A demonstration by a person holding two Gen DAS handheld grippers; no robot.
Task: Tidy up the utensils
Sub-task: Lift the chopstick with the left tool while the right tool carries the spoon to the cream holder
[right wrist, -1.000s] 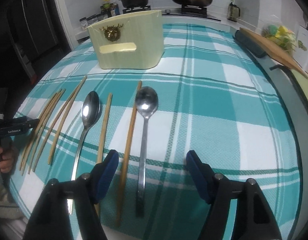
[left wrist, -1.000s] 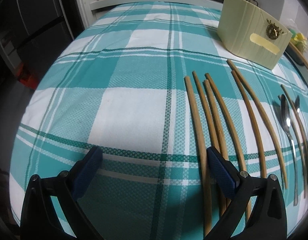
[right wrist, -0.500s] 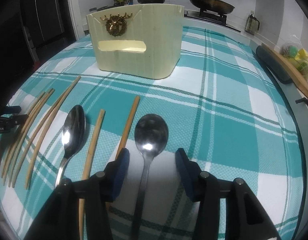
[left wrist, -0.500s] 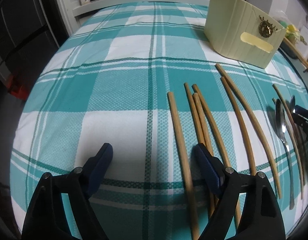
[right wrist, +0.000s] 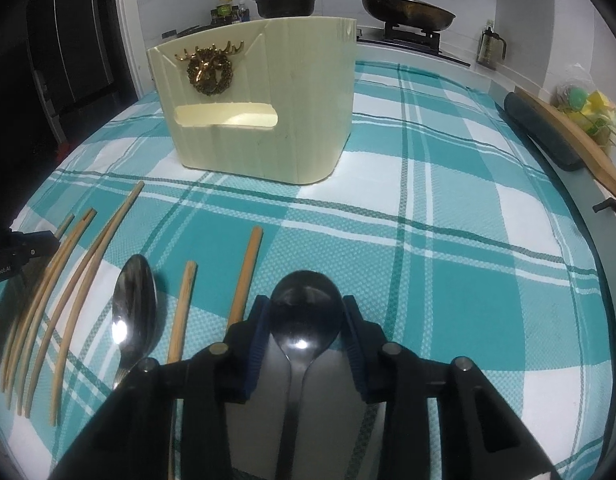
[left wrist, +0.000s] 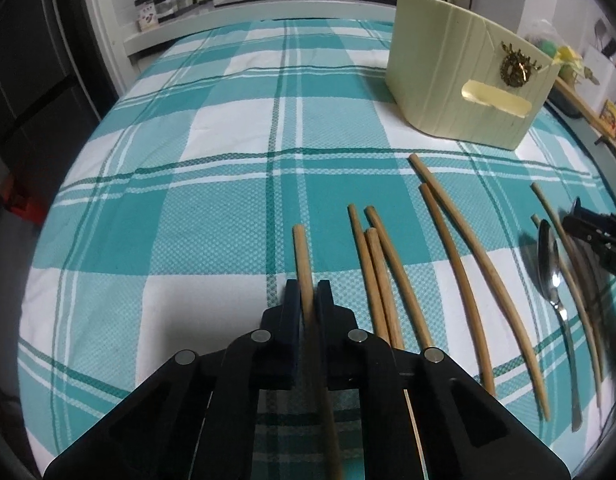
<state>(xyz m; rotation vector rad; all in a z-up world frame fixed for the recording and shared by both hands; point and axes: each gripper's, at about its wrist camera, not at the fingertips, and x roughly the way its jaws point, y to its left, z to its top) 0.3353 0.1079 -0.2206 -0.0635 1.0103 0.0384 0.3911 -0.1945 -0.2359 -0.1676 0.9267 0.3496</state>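
My left gripper [left wrist: 308, 292] is shut on the leftmost wooden chopstick [left wrist: 302, 260], which lies on the checked cloth. Several more chopsticks [left wrist: 451, 264] and a steel spoon [left wrist: 549, 268] lie to its right. My right gripper [right wrist: 306, 312] is shut around the bowl of a steel spoon [right wrist: 306, 312] on the cloth. A second spoon [right wrist: 134, 304] and two short chopsticks [right wrist: 246, 280] lie left of it, with more chopsticks [right wrist: 84, 264] further left. The cream utensil holder [right wrist: 260, 100] stands behind; it also shows in the left wrist view [left wrist: 467, 88].
The teal checked tablecloth [right wrist: 447, 240] covers the table. A stove with a pot [right wrist: 286, 0] and a pan [right wrist: 407, 8] is at the back. A dark roll and a wooden board [right wrist: 547, 136] lie along the right edge. A dark fridge [left wrist: 28, 80] stands left.
Both grippers have moved forward and closed: the left onto the leftmost chopstick, the right around the right spoon's bowl. Both were wide open a second ago.
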